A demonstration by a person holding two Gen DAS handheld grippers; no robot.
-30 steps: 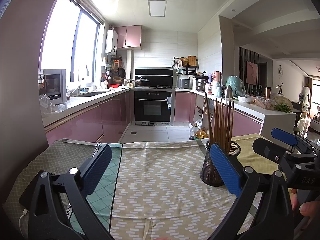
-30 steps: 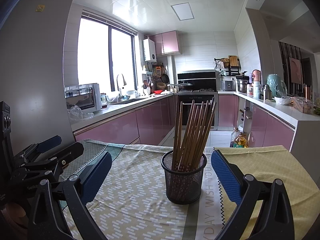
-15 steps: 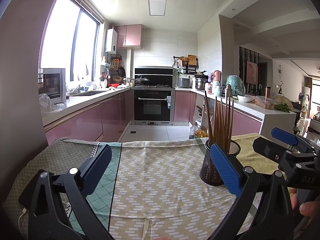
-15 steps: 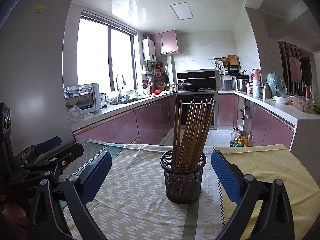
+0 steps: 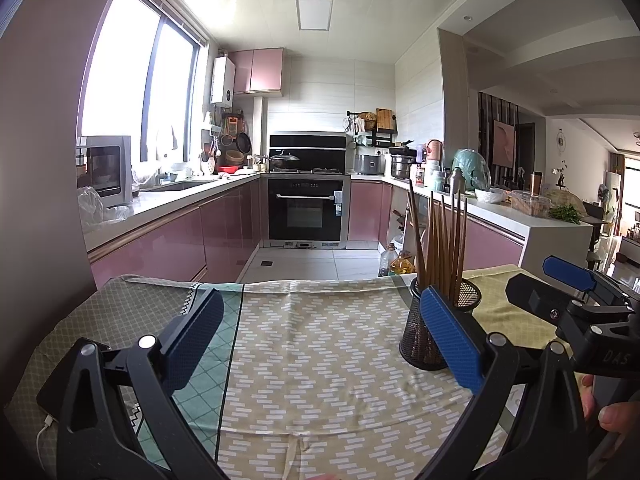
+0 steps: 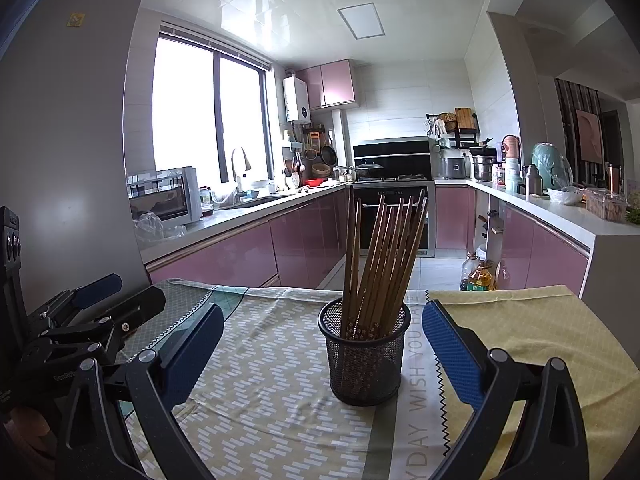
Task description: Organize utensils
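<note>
On the tablecloth (image 6: 280,392), mesh holder (image 6: 366,356) of chopsticks (image 6: 384,256) centred ahead of right gripper (image 6: 320,344), both grippers wide, empty.

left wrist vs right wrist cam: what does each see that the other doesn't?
Left wrist only: the right gripper from the side, open, with fingertips of the holding hand, a phone with a cable at the table's left edge, and the living area beyond the counter.

Right wrist only: the left gripper from the side, open, the grey fridge, and the lettering on the cloth.

Both: the mesh holder with its chopsticks, standing on the patterned tablecloth, and the pink-cabinet kitchen with the oven.
</note>
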